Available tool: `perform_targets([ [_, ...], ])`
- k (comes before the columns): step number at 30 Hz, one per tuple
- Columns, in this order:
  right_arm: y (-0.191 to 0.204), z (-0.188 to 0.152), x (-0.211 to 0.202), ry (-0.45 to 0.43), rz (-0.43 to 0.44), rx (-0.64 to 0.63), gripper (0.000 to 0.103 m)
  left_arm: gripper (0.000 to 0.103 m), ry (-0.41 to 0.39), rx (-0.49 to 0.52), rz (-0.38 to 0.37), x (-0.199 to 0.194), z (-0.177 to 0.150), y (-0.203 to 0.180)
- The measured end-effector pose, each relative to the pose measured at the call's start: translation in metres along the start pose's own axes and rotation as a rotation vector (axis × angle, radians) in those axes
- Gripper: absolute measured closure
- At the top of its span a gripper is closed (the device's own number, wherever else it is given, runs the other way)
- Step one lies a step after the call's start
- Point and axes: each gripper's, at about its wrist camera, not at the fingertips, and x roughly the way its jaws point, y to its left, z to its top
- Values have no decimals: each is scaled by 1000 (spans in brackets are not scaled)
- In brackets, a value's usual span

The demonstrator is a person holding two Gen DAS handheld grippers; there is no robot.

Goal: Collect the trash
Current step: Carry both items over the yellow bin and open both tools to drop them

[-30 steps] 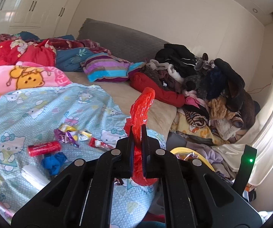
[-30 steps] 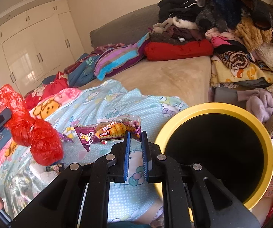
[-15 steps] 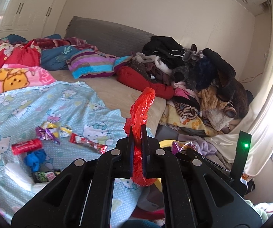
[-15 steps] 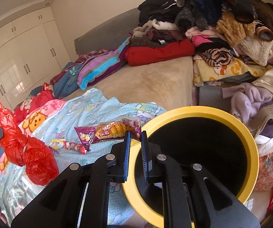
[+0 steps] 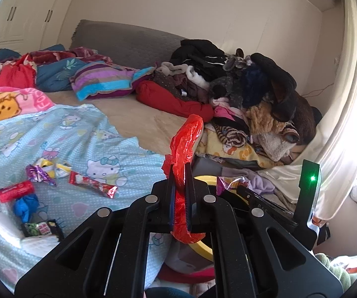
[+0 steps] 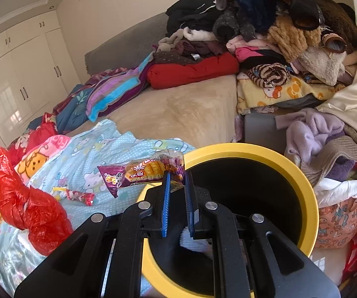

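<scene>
The left gripper (image 5: pixel 179 171) is clamped tight on a red bag (image 5: pixel 184 146), a twisted strip of it standing up past the fingertips and a loop hanging below; from the right wrist view the bulk of the bag (image 6: pixel 29 206) dangles over the bed's edge. The right gripper (image 6: pixel 177 176) is nearly closed, pinching one end of a snack wrapper (image 6: pixel 143 171), which sticks out to the left, level, just above the near rim of the bin (image 6: pixel 310 193). The bin is yellow outside, black inside, and stands beside the bed; something white lies at its bottom.

Out on the blue quilt (image 5: pixel 84 134) more trash lies scattered: a red candy wrapper (image 5: pixel 92 183), a purple foil wrapper (image 5: pixel 38 173) touching a yellow scrap, a red tube (image 5: pixel 16 191), a blue wad (image 5: pixel 25 204) just below it, and a small dark packet (image 5: pixel 42 228) next to white tissue. Beyond is bare mattress, then a heap of clothes (image 5: pixel 248 94) against the far wall and curtain.
</scene>
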Motion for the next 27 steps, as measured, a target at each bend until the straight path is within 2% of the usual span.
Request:
perform_targets([
  [11, -25, 2, 3, -3, -54, 29, 92, 100, 31, 6, -47, 19, -3, -18],
  [27, -61, 0, 13, 17, -151, 74, 91, 100, 119, 58, -112, 70, -22, -49],
])
